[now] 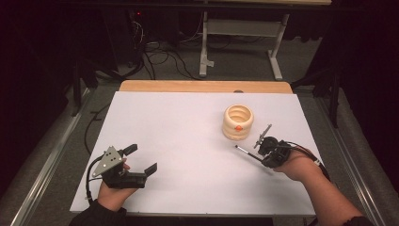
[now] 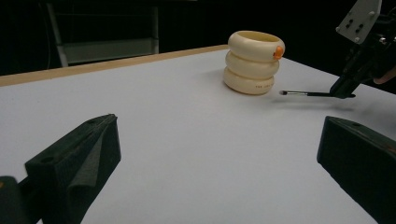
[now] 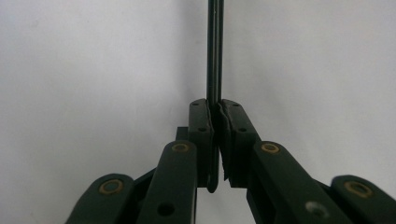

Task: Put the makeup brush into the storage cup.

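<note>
Right tongs pinch makeup brush by its handle, bristles toward ribbed cream holder, apparently for insertion. Left tongs rest spread on worktop.

Both black grippers, left and right, trail black cables, carry grey three-cornered plates and show brass-ringed pivots.

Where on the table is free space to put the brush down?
The white table is bare between the left hand-held gripper and the cream ringed holder, and along the far wooden edge. It is crowded only at the right, where the right hand-held gripper holds the brush beside the holder.
</note>
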Demonstrator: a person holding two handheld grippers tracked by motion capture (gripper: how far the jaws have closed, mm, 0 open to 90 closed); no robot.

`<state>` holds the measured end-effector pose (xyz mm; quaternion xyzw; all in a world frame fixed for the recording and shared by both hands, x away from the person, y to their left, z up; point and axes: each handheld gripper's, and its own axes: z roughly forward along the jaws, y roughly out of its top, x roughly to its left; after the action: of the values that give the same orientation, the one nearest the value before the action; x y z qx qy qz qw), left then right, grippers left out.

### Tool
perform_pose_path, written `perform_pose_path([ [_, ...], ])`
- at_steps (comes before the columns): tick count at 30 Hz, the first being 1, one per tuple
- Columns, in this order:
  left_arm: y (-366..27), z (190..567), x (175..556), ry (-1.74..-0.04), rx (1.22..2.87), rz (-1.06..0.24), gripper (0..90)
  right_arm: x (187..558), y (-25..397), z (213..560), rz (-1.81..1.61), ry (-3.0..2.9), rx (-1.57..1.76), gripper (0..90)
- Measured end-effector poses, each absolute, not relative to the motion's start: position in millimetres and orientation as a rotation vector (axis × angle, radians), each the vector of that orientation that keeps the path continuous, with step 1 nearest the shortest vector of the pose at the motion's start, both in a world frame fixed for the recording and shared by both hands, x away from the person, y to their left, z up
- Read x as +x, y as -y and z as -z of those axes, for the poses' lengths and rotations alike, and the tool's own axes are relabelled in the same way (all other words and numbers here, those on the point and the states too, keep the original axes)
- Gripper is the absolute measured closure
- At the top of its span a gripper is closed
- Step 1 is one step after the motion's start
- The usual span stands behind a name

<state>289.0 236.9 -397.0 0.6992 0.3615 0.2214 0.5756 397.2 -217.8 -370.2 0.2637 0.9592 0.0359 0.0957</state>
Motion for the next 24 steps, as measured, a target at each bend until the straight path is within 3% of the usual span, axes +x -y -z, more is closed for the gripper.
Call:
perform_pose_path([
  [24, -236, 399, 290, -0.852, 1.645, -0.518, 0.1, 383, 227, 368, -0.525, -2.676, 0.882, 86.0],
])
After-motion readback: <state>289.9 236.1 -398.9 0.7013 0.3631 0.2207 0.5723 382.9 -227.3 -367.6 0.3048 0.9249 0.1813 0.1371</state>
